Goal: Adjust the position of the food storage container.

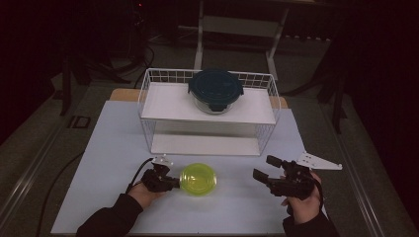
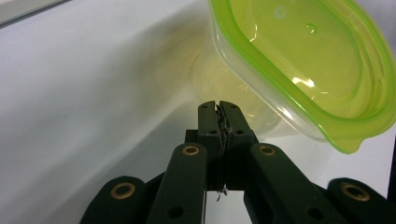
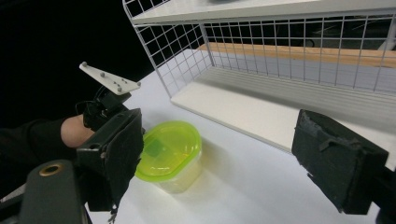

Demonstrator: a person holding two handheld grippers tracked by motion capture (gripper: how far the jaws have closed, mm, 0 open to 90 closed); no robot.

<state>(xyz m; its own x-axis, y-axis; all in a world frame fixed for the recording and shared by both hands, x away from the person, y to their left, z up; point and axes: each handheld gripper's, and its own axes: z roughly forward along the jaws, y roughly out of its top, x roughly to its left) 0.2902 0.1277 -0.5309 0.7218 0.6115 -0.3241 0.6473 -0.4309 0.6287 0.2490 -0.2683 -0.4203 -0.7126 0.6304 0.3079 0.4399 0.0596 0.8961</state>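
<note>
Just beside the green container (image 1: 198, 179), on its left, the left gripper (image 1: 174, 183) is held with jaws pressed together. The right gripper (image 1: 261, 176), jaws spread wide, is kept farther away.

No legible text, label, brand, number or sign on any surface; the translucent green-lidded plastic container (image 1: 198, 179) carries no readable marking.

between the grippers: open table (image 1: 237, 192), nothing in the lane from the right gripper (image 1: 266, 173) to the green tub (image 1: 198, 179).
left gripper (image 1: 176, 183): jaws pressed together just beside the tub's wall, tub blocks straight ahead.
behind the tub: wire rack (image 1: 148, 94) stands across the far table.
rack lower shelf (image 1: 205, 144): bare, open at front.
rack upper shelf: dark-lidded glass container (image 1: 215, 90) sits mid-shelf, room either side.
</note>
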